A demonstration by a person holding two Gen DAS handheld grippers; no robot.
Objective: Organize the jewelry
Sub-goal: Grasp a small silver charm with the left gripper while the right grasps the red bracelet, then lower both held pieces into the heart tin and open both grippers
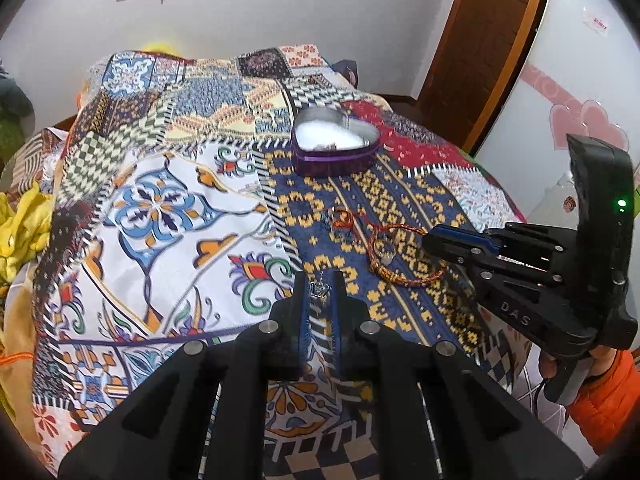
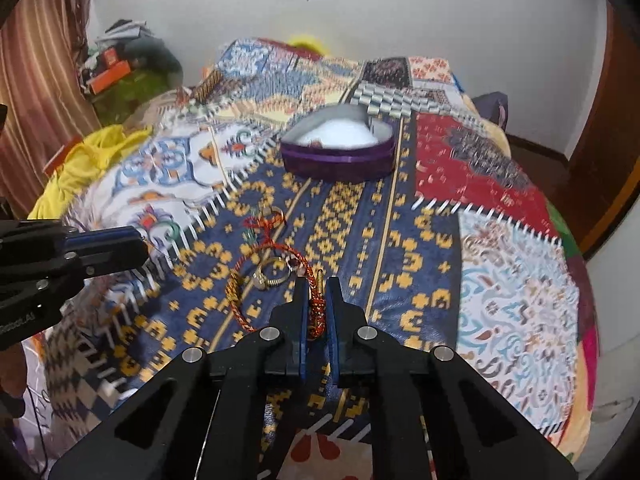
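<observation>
Right gripper (image 2: 318,300): I've clenched it on the braided bracelet (image 2: 272,276), lying on the quilt (image 2: 500,280).
Heart tin (image 2: 340,152): open beyond, ready to receive pieces.
Left gripper (image 1: 320,292): pinches the crown charm (image 1: 321,289), kept clear.

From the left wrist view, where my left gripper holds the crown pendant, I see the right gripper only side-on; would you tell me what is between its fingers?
Observer: The right gripper is shut on the knotted part of the red-and-gold braided bracelet.
Operator: Thank you. Does anything stick out past the fingertips?
Observer: Yes, a small brass tip pokes out just beyond them.
Operator: And what lies off the bed's far left?
Observer: A striped brown curtain hangs there.
</observation>
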